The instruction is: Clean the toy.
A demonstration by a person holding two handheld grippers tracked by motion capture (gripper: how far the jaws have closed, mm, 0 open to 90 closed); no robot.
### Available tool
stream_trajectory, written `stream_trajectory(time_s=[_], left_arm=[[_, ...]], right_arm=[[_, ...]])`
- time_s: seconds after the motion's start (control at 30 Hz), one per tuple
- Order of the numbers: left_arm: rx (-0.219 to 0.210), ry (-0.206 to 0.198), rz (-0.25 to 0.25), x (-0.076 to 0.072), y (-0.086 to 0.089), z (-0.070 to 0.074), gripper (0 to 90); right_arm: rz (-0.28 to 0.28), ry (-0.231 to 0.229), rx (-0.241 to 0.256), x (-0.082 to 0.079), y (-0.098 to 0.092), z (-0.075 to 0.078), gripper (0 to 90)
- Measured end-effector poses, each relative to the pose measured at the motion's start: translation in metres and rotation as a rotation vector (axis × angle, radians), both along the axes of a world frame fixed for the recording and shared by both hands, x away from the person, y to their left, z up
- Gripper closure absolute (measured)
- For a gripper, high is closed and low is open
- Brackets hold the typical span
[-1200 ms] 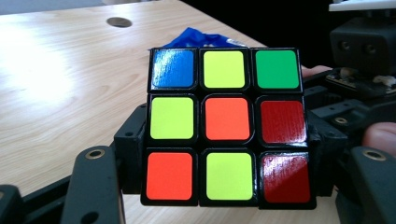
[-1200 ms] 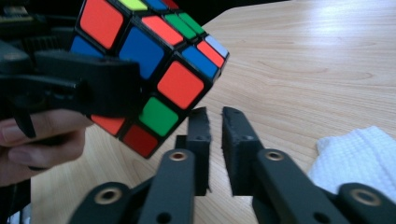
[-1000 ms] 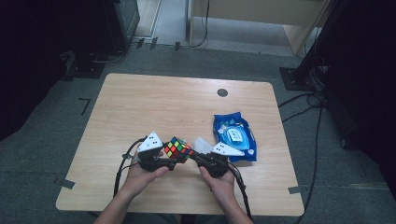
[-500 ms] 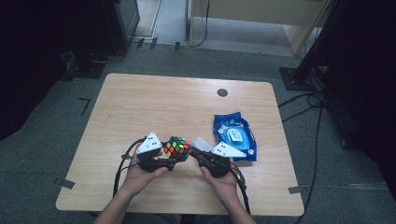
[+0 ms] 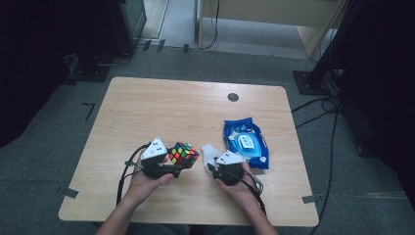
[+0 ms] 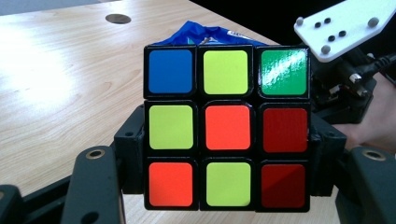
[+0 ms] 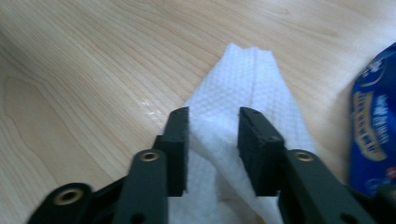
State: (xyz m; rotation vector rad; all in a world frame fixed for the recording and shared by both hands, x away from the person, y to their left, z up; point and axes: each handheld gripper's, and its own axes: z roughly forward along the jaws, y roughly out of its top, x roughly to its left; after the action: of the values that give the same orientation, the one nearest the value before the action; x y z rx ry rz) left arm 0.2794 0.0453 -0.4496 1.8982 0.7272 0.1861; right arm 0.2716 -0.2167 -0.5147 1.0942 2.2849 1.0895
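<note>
The table [image 5: 147, 112] carries a blue wipe pack [image 5: 246, 143] at its right, well clear of the work near the front edge. There the cube [image 5: 183, 154] sits clenched in the left gripper [image 5: 172, 168], lifted off the wood, with a jaw pressed to each side face as the left gripper view shows [image 6: 227, 127]. The right gripper [image 5: 215, 166] grasps a white wipe [image 7: 243, 140] bunched between its jaws, the loose end lying on the table toward the cube.

The step in hand looks like wiping the cube. To do it well, keep the left grip steady and square so the cube cannot twist a layer or slip. Bring the wipe across to the free face, the one turned toward the right hand, and stroke with the folded part ahead of the jaws, not the hard tips. The wipe seems damp, though the blur makes that uncertain; light pressure should do.
</note>
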Motion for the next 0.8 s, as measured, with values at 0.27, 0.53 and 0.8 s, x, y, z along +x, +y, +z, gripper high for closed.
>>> stream_trajectory(time_s=[0.27, 0.53, 0.8], left_arm=[[0.0, 0.003, 0.006, 0.0, 0.001, 0.0, 34.0], [-0.002, 0.004, 0.016, 0.002, 0.006, 0.001, 34.0], [-0.003, 0.0, 0.009, 0.001, 0.005, 0.001, 34.0]], right_arm=[[-0.045, 0.078, 0.183, -0.004, 0.015, -0.004, 68.7], [-0.017, -0.021, 0.168, 0.001, 0.0, 0.009, 53.6], [0.003, 0.042, 0.012, -0.003, 0.003, -0.002, 75.2]])
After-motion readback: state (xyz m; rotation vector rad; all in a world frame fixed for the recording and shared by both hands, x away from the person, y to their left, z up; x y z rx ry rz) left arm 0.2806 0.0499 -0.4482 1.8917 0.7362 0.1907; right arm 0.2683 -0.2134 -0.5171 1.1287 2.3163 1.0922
